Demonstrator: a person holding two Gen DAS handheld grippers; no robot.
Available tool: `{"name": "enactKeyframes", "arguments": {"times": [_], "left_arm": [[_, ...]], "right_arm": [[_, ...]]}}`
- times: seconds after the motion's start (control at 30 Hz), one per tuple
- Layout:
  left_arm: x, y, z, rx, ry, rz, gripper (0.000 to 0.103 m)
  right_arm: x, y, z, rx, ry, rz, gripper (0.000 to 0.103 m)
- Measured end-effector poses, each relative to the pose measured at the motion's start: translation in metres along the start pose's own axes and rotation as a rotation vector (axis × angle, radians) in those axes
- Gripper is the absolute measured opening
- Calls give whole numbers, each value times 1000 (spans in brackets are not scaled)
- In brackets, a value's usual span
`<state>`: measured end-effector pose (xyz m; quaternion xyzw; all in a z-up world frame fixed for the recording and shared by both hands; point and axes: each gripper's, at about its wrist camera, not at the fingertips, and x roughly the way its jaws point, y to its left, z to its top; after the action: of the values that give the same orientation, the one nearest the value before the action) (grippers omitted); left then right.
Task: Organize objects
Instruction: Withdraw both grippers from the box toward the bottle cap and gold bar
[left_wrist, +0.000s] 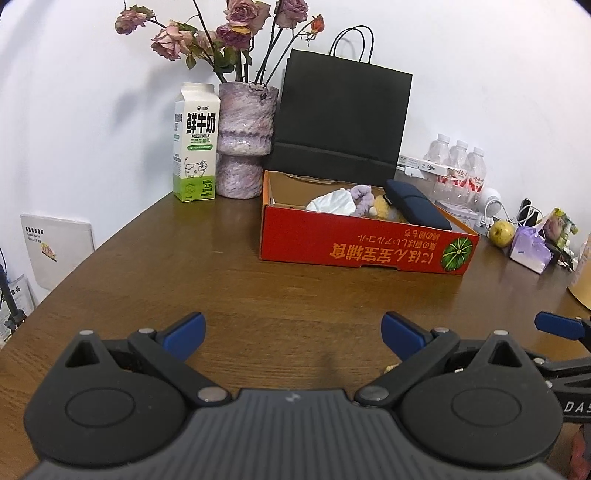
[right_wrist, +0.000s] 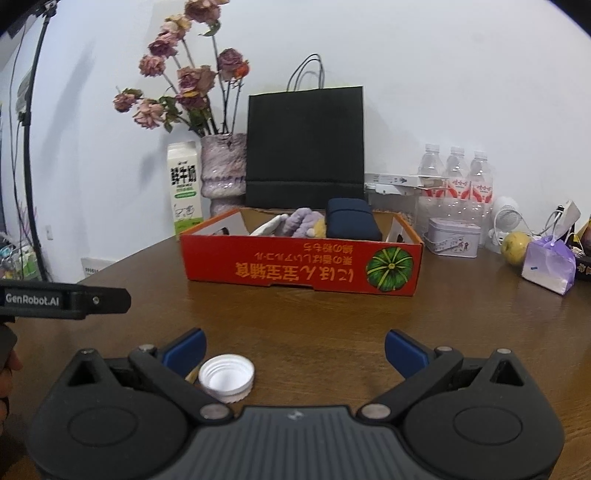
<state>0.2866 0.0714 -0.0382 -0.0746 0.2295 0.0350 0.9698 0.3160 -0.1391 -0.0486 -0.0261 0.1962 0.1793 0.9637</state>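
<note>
Honestly, quick status:
left gripper: jaws wide apart, holding nothing.
right gripper: same, spread wide with nothing in it.
white cap: lower centre of the right view, hard against my left fingertip.
red box: mid-frame, already holds stuff.
risk: cap's off-centre, so closing probably flicks it away across the table.

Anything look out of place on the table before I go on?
A loose white bottle cap lies upside down on the table, by the open right gripper, apart from the red box. The roses look wilted.
</note>
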Motion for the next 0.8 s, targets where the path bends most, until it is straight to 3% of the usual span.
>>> {"name": "enactKeyframes", "arguments": {"times": [0.2, 0.47, 0.7, 0.8], "left_arm": [[-5, 10, 1, -40, 0, -7, 103], [-8, 3, -1, -13, 0, -33, 103], [-8, 1, -2, -9, 4, -32, 103], [-7, 1, -2, -7, 6, -31, 103]], "right_arm": [[8, 8, 0, -33, 59, -2, 103], [28, 17, -2, -58, 171, 29, 103], [52, 19, -3, -32, 290, 58, 97], [57, 22, -2, -30, 287, 50, 96]]}}
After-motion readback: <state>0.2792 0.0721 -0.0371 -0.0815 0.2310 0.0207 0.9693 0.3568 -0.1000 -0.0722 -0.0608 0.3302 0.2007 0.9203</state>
